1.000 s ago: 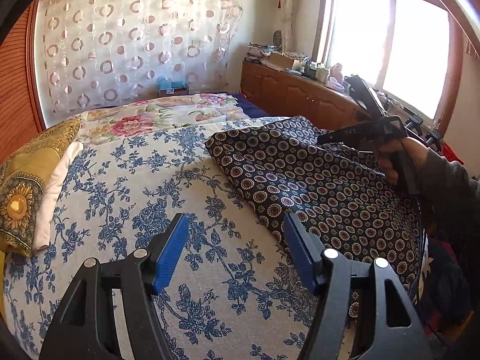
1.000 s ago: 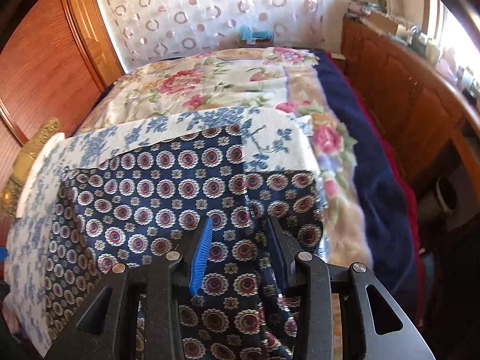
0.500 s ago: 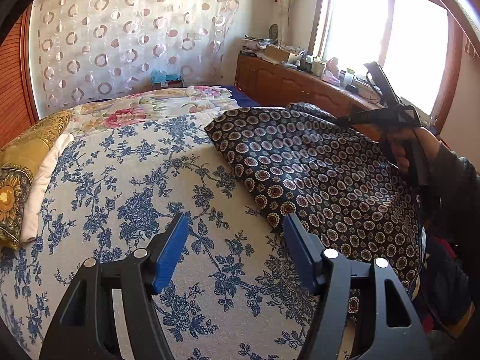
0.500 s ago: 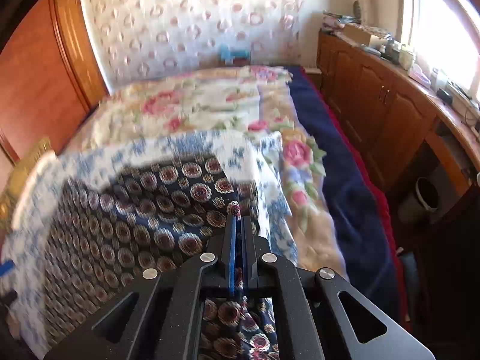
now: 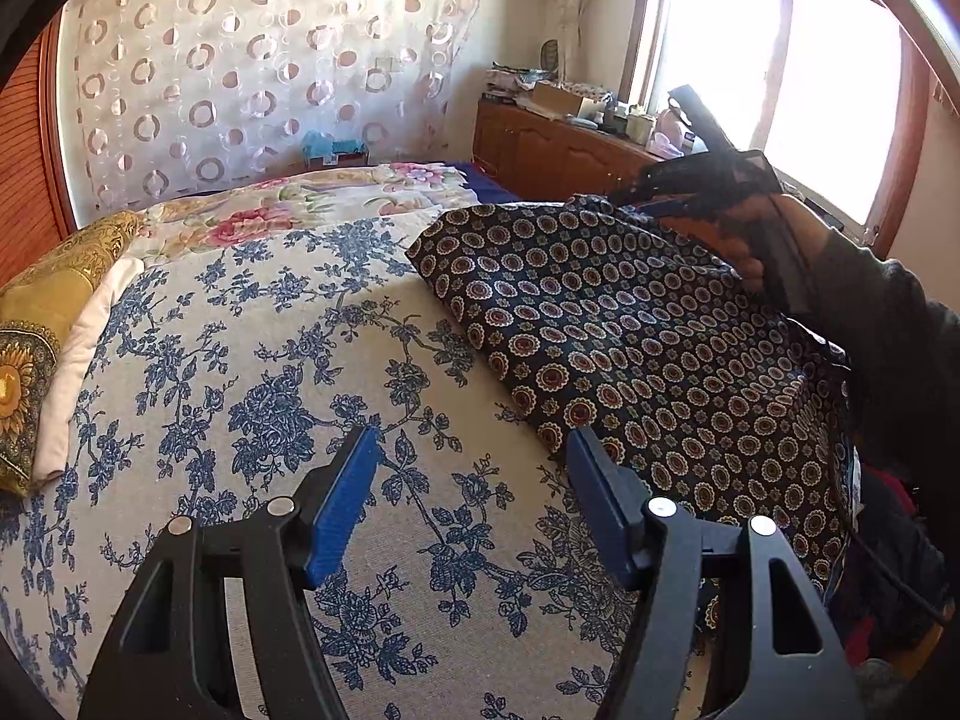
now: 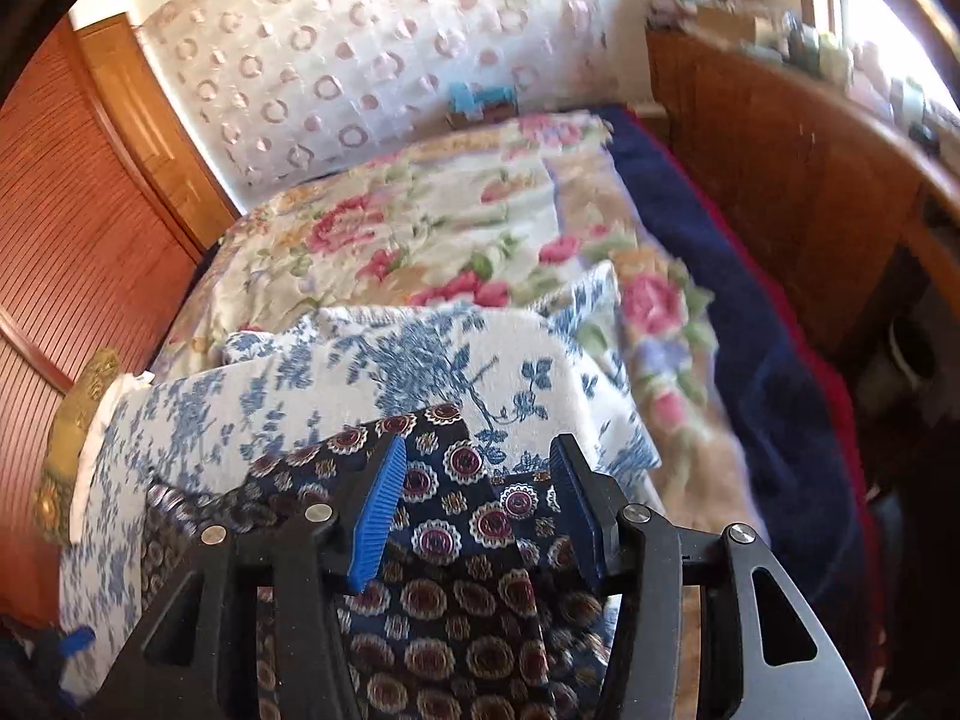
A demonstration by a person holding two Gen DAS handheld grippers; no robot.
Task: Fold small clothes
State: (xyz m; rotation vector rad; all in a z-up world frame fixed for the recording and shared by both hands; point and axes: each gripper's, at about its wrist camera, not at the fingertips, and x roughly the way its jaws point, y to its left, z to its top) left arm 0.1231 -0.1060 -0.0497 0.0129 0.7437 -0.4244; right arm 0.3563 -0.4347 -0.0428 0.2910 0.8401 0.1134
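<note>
While the dark navy medallion-print garment (image 5: 630, 324) is spread on the blue-floral bedspread (image 5: 252, 372), unfolded, both hand-held grippers, left (image 5: 468, 492) and right (image 6: 474, 498), are held open, gripping nothing.

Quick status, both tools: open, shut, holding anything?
Left tool: open, empty, above the blue floral bedspread.
Right tool: open, fingers either side of the dark patterned garment, not clamped on it.

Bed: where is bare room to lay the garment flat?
Free: the blue-floral cover, between the gold pillow and the dark garment, ahead of the left gripper. Crowded: the right side, with garment and right gripper.
</note>
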